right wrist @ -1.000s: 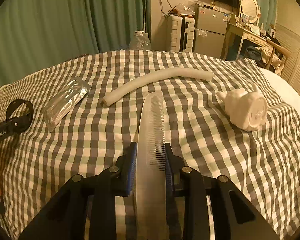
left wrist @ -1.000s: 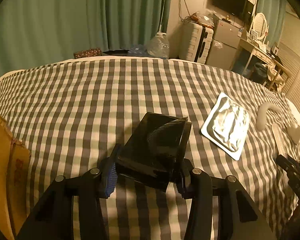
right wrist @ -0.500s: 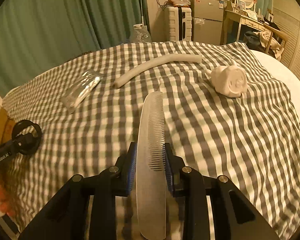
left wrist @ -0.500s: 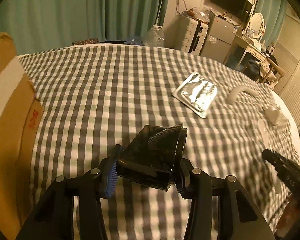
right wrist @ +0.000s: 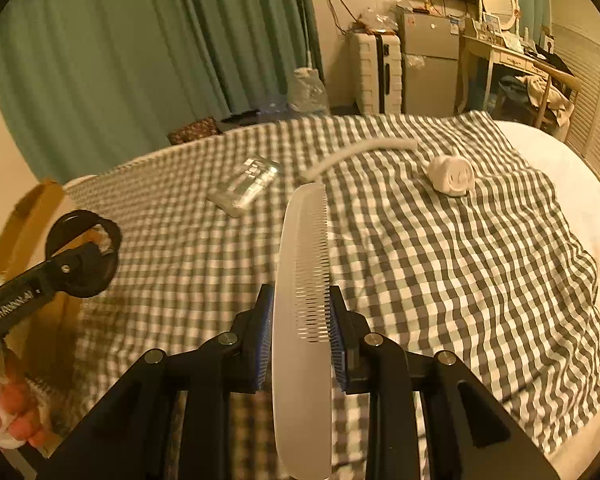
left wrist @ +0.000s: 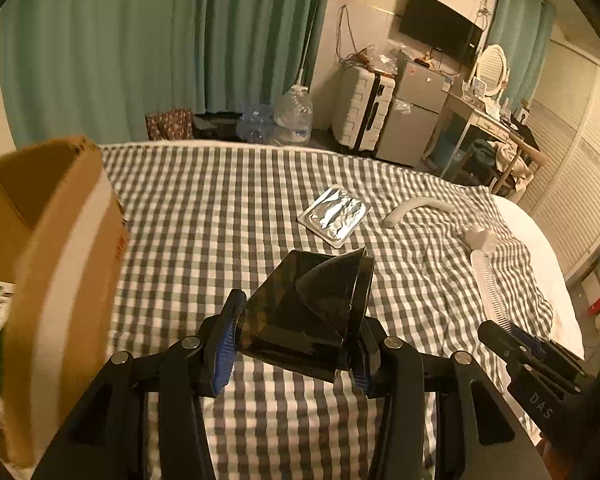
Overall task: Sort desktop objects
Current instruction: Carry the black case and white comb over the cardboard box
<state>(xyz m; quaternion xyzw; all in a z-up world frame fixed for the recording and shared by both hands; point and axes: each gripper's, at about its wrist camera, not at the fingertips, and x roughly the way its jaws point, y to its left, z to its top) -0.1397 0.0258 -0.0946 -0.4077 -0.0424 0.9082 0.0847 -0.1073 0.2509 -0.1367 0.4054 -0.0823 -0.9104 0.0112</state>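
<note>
Gripping a glossy black angular plastic box at lower centre, your left gripper hangs beside the brown cardboard carton at left; your right gripper pinches a long white plastic comb, centre frame, above the checked cloth.

The left hand-held gripper is raised and level, its blue-padded fingers clamped on a load between them. The right hand-held gripper is likewise raised, pads pressed tight against what it carries, pointing forward.
</note>
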